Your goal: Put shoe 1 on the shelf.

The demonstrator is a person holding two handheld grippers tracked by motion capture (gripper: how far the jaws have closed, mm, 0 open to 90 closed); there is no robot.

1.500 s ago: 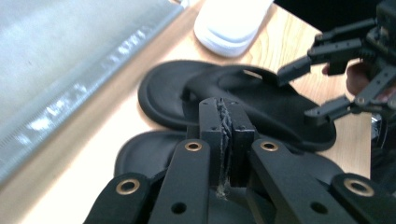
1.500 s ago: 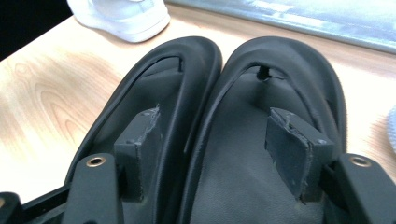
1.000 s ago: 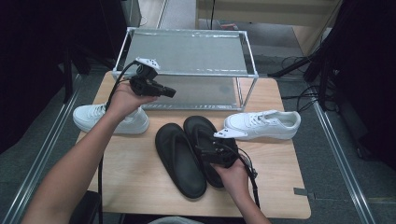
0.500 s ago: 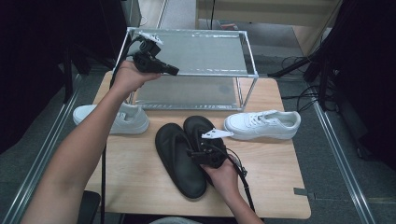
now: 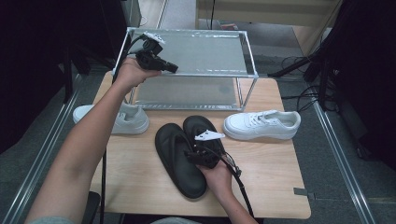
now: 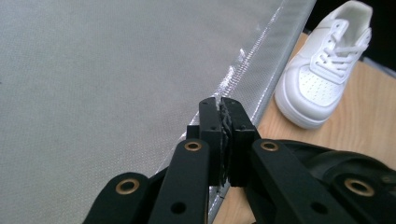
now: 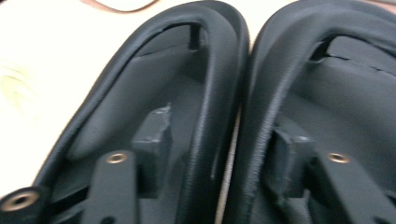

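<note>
A pair of black flip-flops (image 5: pixel 189 156) lies side by side in the middle of the wooden desk (image 5: pixel 135 182), their inner edges touching. The right tongs (image 5: pixel 198 154) are lowered onto them, one jaw inside the strap of each sandal, so that the two adjoining straps (image 7: pixel 243 93) stand between the jaws. The jaws have just been closing, yet in the right gripper view the pads stand clear of the straps on either side, so nothing is clamped. The left tongs (image 5: pixel 170 68) are held up over the front edge of the upper shelf of a metal rack (image 5: pixel 187 52) that stands at the far side of the desk; in the left gripper view (image 6: pixel 223 140) their pads are clenched flat against each other with nothing between them, above the mesh shelf (image 6: pixel 93 84) and its rim. One white sneaker (image 5: pixel 261 125) lies on the desk just to the right of the flip-flops, its toe pointing toward them, near the rack's front right leg. A second white sneaker (image 5: pixel 128 122) sits on the left of the desk, partly hidden by the person's left forearm (image 5: pixel 88 140), close to the left sandal but apart from it.
</note>
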